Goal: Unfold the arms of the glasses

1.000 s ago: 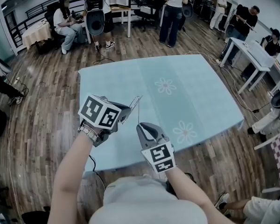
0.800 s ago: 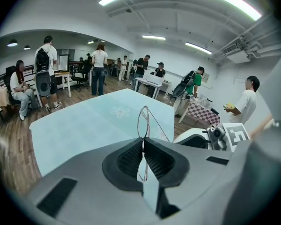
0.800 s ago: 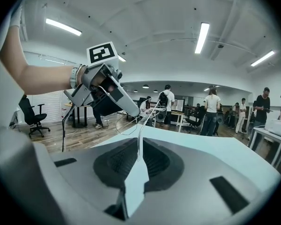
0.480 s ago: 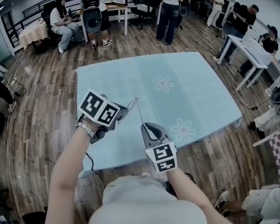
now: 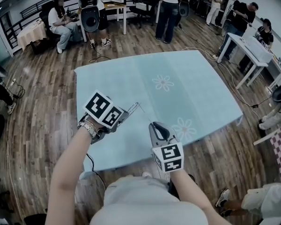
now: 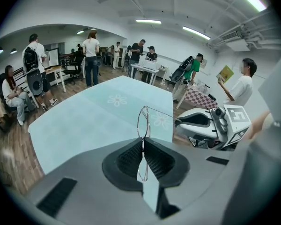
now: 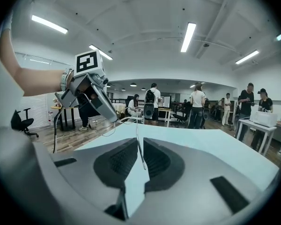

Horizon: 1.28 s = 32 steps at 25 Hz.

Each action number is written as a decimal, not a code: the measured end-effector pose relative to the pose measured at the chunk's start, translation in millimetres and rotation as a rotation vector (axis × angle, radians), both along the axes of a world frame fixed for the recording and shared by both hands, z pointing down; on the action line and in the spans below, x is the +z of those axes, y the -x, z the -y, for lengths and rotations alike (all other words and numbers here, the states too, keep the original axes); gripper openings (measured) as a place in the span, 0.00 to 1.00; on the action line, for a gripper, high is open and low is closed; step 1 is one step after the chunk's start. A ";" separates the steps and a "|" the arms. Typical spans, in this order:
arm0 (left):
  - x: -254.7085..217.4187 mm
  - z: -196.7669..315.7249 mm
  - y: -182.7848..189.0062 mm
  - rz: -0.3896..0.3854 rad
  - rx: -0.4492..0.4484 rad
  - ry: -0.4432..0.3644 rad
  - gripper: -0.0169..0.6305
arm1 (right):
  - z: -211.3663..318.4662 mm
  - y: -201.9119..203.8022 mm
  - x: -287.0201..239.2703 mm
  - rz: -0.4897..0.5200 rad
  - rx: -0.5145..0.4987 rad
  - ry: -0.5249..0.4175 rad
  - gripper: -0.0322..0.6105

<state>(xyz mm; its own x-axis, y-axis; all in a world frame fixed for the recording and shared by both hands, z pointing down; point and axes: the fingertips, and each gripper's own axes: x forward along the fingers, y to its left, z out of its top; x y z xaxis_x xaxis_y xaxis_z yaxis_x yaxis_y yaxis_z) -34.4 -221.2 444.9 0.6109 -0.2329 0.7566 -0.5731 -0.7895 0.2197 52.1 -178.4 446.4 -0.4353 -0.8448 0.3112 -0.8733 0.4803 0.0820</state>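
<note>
Left gripper (image 6: 143,142): the jaws are together, clamped on the wire front of the glasses (image 6: 143,123). One lens ring stands edge-on and upright just above the pad tips. A second loop of the wire hangs lower, in the gap behind the tips.

From the top of the upper ring a thin temple arm (image 6: 159,111) runs off to this claw's right, towards the right gripper (image 6: 178,123), which sits near on that side at about the same height.

Right gripper view: the jaws are drawn in on the end of the temple arm. The wire passes between the pads, with its tip lying back in the gap. Ahead of the jaws it rises to the left gripper, which is up and to the left of this claw.

Head view: the glasses span the gap between the two sets of jaw tips. Both claws are held over the near edge of the table (image 5: 201,93).

Table: pale blue cloth. A printed flower (image 5: 163,82) lies ahead of both claws.

Beyond the table there is a wooden floor (image 5: 47,111). A white table (image 5: 250,55) stands far right of the right claw. Several people (image 5: 167,8) stand or sit at the back.
</note>
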 end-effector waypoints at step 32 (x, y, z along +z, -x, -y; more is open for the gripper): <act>12.5 -7.7 -5.1 0.093 0.110 0.083 0.05 | 14.9 -22.0 -76.1 0.126 -0.098 -0.225 0.30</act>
<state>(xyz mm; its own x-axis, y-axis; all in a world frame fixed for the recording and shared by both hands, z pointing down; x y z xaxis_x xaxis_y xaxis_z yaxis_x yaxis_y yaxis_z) -29.3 -213.5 457.4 0.5553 -0.1024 0.8253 -0.5052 -0.8298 0.2370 74.0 -193.3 370.4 -0.5420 -0.8383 0.0588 -0.8336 0.5452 0.0893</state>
